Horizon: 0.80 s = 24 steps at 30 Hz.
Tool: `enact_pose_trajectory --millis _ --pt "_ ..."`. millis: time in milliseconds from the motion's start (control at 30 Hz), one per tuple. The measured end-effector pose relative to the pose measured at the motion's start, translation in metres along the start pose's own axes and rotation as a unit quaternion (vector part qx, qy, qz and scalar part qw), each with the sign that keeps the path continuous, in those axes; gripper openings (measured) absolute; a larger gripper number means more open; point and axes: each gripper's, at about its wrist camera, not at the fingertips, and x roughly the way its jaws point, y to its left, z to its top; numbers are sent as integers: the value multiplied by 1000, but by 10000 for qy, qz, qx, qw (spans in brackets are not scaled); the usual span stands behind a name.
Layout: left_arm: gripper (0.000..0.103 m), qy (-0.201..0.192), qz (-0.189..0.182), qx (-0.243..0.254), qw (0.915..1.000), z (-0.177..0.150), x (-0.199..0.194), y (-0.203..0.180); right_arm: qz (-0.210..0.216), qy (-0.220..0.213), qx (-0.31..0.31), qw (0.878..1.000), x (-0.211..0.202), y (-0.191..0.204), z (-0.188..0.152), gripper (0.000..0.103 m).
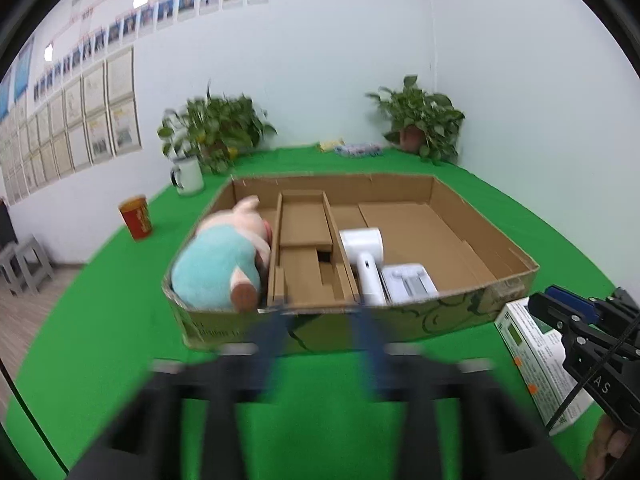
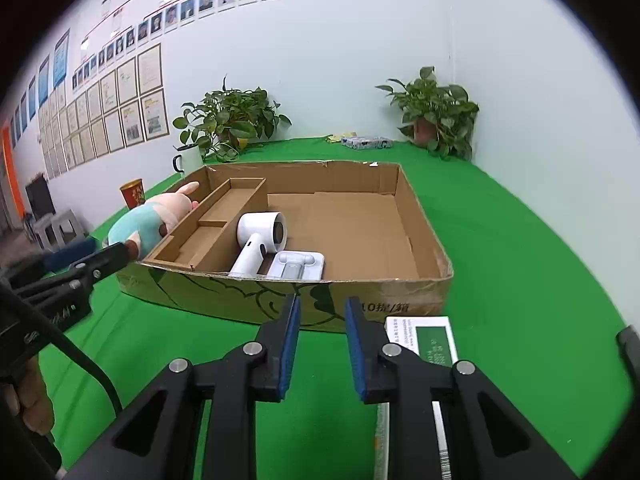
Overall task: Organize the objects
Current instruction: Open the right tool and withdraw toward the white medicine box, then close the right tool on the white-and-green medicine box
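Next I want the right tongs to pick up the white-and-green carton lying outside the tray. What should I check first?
1. Right tongs empty: ok, the pads are apart with nothing between them.
2. Right tongs lined up on the white-and-green cardboard carton: not ok, it lies right of the gap, partly under the right finger.
3. Room in the brown cardboard tray: ok, there is bare floor right of the white hair dryer and white phone stand.
4. Left tongs out of the way: ok, they are at the tray's near wall. They are blurred but look empty.
5. Pink-and-teal plush pig settled: ok, it is in the left compartment.
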Motion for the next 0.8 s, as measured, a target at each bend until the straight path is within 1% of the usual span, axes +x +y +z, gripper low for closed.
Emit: enact_pose_trajectory --millis 33,67,100,133,167,200,233,267,400,533,633,733,800 --pt "12 23 10 -74 10000 0 1 2 -111 0 -54 9999 1 2 0 51" --pt "13 -18 36 -181 9998 -1 0 6 -247 -31 -106 9996 1 4 -1 87" --pt "26 -59 95 -229 9997 -2 -1 8 -297 -82 -148 9994 0 5 -2 96" --pt "43 -56 193 -230 9995 -2 -1 9 -315 -103 -204 9992 0 6 -3 96" --pt "87 -78 265 -234 9993 -3 -1 10 -290 -59 -241 9993 1 6 -5 96" --pt "102 -151 337 -248 9990 -4 -3 11 -238 10 -241 9994 2 5 -6 96" --pt "102 -317 404 -282 9983 -6 -6 12 -171 85 -229 9996 3 4 -8 96" --pt "102 -320 413 -274 9983 -7 -6 12 -116 163 -205 9996 4 2 -10 96" --pt "102 -48 243 -238 9994 -16 0 15 -42 445 -275 9986 0 -8 -23 96" --pt "102 108 -47 -320 9994 -33 2 19 -300 700 -572 9955 -10 -28 -46 97" --pt "102 408 -215 -377 9982 -45 13 14 -186 1023 -279 9942 -9 -49 -59 97" --pt "102 652 -567 -399 9955 -54 25 1 -312 1309 -108 9908 -1 -58 -68 97" --pt "102 760 -832 -390 9929 -58 29 -8 -184 1420 -21 9897 3 -59 -71 96"
